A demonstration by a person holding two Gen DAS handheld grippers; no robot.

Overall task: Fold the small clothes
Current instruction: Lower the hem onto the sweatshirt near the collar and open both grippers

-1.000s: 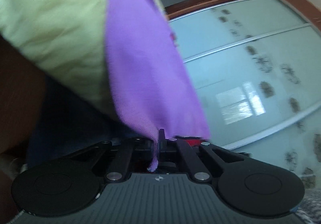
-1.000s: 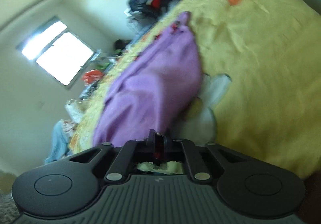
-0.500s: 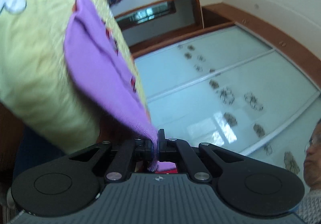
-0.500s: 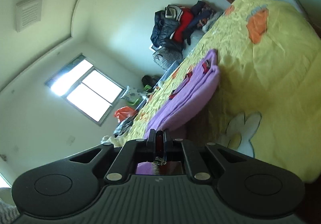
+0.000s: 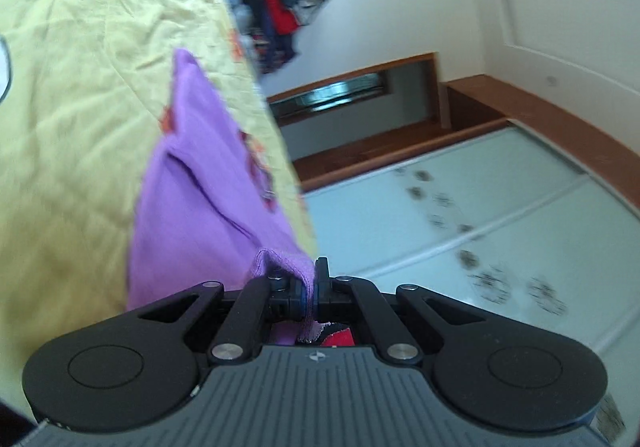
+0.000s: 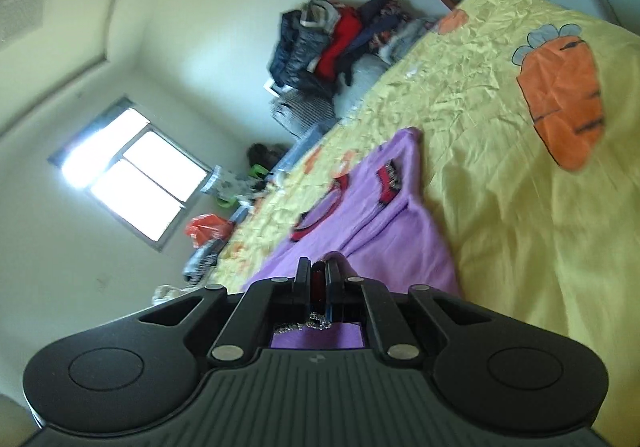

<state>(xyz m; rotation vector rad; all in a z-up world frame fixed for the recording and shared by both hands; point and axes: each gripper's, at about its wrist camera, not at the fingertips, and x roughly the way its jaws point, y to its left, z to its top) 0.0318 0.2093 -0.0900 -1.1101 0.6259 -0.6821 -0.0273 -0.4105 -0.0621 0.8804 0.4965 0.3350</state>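
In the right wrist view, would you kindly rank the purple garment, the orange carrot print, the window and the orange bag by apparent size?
1. purple garment
2. window and carrot print: similar, unsure
3. orange bag

The garment lies nearest the camera, which inflates it.

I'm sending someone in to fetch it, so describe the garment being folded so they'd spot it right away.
Find the bed with the yellow carrot-print bedspread. Spread along its near edge lies the purple top, pinched by both grippers. Its solid purple with red and black trim sets it apart from the dark heap of clothes at the bed's far end.
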